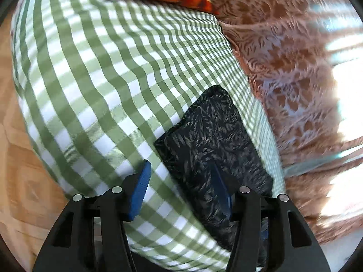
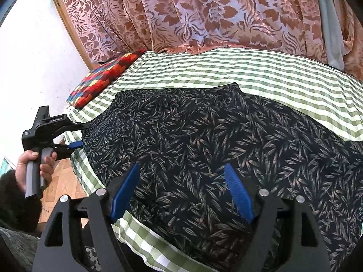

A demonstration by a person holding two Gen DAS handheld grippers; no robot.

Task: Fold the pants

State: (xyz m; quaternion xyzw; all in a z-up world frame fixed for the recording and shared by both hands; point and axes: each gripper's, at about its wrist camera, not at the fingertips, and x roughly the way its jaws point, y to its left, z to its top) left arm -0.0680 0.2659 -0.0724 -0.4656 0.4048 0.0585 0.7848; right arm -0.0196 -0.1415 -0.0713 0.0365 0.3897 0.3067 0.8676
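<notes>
Pants of dark, leaf-printed fabric (image 2: pixel 204 140) lie spread flat across your green-and-white checked bedsheet (image 2: pixel 261 72), beneath a rust floral curtain (image 2: pixel 204 11). Your left gripper (image 1: pixel 181 185) gapes wide at the garment's edge, one finger over it; your right gripper (image 2: pixel 181 190) hovers released above the cloth.

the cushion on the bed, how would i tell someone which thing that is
Start at the bed's green-and-white checked sheet and follow it to the far left end, below the floral curtain. The cushion lies flat there, apart from the dark leaf-print pants. It alone has bright red, orange and blue patchwork blocks.
</notes>
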